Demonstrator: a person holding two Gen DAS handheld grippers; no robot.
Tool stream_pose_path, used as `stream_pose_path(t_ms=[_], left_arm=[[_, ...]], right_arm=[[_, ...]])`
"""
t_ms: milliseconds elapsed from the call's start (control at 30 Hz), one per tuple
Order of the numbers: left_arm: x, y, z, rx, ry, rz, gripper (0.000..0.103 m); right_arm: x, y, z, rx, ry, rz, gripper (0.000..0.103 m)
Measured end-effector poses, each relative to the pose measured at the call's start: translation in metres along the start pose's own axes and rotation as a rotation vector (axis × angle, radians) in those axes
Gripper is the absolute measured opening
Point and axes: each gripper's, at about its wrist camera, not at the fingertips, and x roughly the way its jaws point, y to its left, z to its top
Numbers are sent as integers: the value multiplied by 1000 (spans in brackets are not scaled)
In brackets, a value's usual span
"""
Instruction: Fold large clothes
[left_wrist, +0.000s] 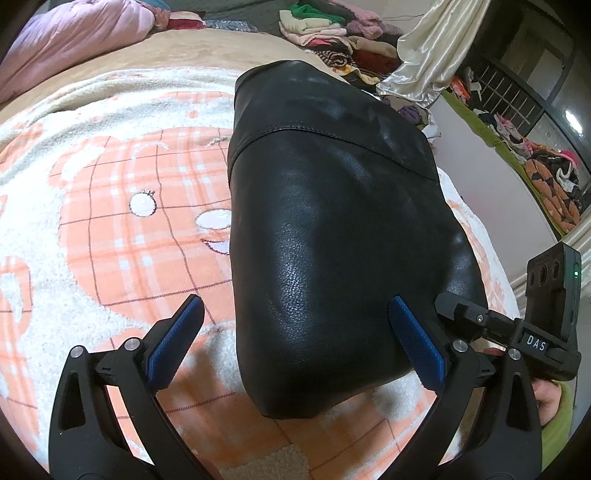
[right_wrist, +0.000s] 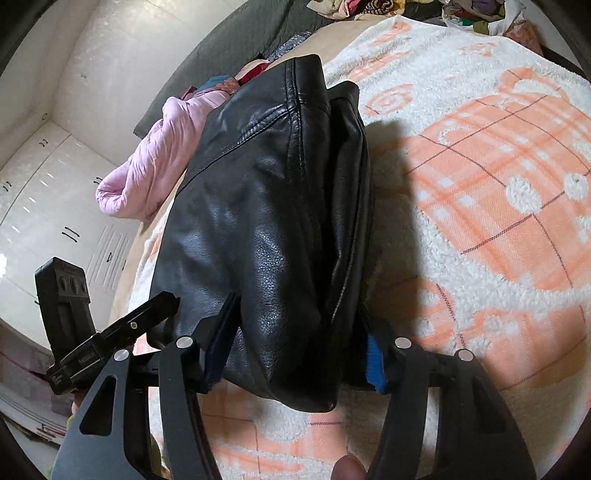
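Observation:
A black leather jacket (left_wrist: 332, 221) lies folded into a thick bundle on an orange-and-white fleece blanket (left_wrist: 110, 184). My left gripper (left_wrist: 295, 317) is open above the bundle's near end, with one blue pad (left_wrist: 177, 336) over the blanket and the other over the leather. In the right wrist view the jacket (right_wrist: 266, 206) fills the middle. My right gripper (right_wrist: 299, 339) is wide apart, its fingers on either side of the bundle's near end; whether they press it I cannot tell. The right gripper also shows in the left wrist view (left_wrist: 517, 332).
A pink quilt (left_wrist: 74, 40) lies at the far left of the bed, also seen in the right wrist view (right_wrist: 155, 162). Piles of folded and loose clothes (left_wrist: 325, 26) sit at the back. White cupboards (right_wrist: 55, 184) stand beside the bed.

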Motion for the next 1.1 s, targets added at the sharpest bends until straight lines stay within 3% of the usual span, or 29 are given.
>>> stream_pose_path(t_ms=[167,400,600,1100], left_arm=[[0,1,0,1,4,-1,93],[-9,2,-1,7,-8,2,93],[-16,3,-5,13,-17,11,93],[-47,3,-17,50,-55,39,94]], right_arm=[[-1,4,-3,-26,-20,-27,58],[-9,16,-5,-65,-63,-57,71],[-18,25,-15,-128,-113,-120,88],[-35,46,-34,-256,-229,-269,97]])
